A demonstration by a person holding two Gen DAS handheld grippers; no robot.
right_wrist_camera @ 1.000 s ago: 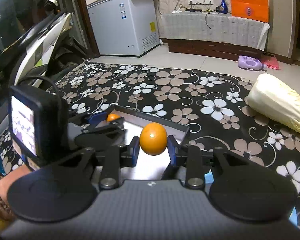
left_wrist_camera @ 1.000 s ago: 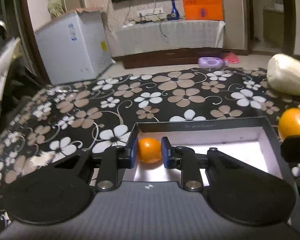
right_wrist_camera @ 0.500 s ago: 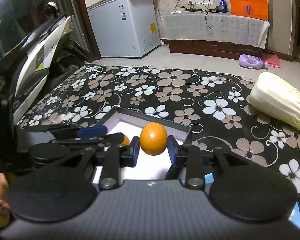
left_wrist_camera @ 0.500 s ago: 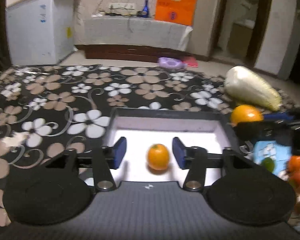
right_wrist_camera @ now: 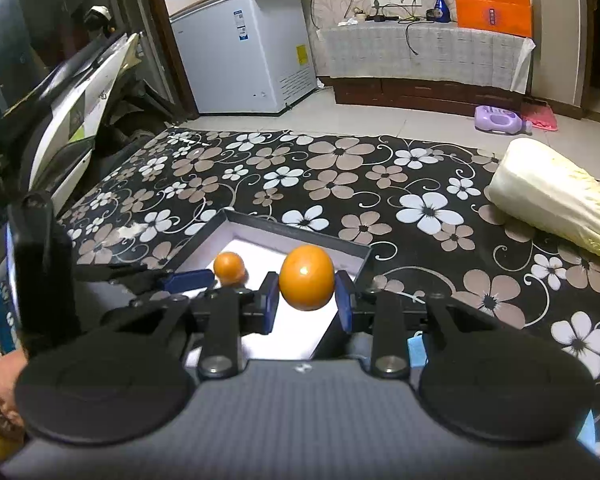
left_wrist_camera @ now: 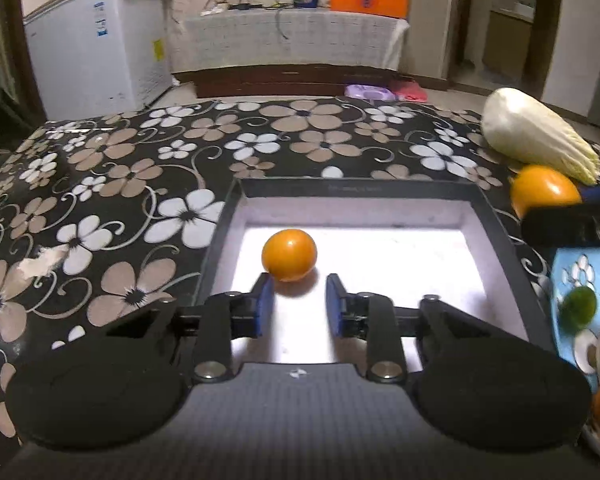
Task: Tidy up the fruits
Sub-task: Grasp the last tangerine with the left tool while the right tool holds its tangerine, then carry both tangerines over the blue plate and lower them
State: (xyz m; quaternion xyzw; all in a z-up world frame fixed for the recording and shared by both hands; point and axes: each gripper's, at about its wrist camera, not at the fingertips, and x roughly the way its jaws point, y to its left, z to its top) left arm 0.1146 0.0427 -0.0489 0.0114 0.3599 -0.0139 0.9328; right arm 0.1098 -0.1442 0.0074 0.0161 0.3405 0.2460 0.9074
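Observation:
A small orange lies loose on the white floor of a black-rimmed box on the flowered table. My left gripper hovers just short of it, its jaws closing back to a narrow gap with nothing between them. Only one of its blue fingers shows in the right wrist view. My right gripper is shut on a larger orange, held in the air over the box's right side.
A pale cabbage lies at the table's far right. A blue flowered plate with green fruit sits right of the box. Beyond the table stand a chest freezer and a scooter.
My left gripper let the small orange go into the box, drew back a little, and its jaws narrowed again. The right gripper kept still with its orange.

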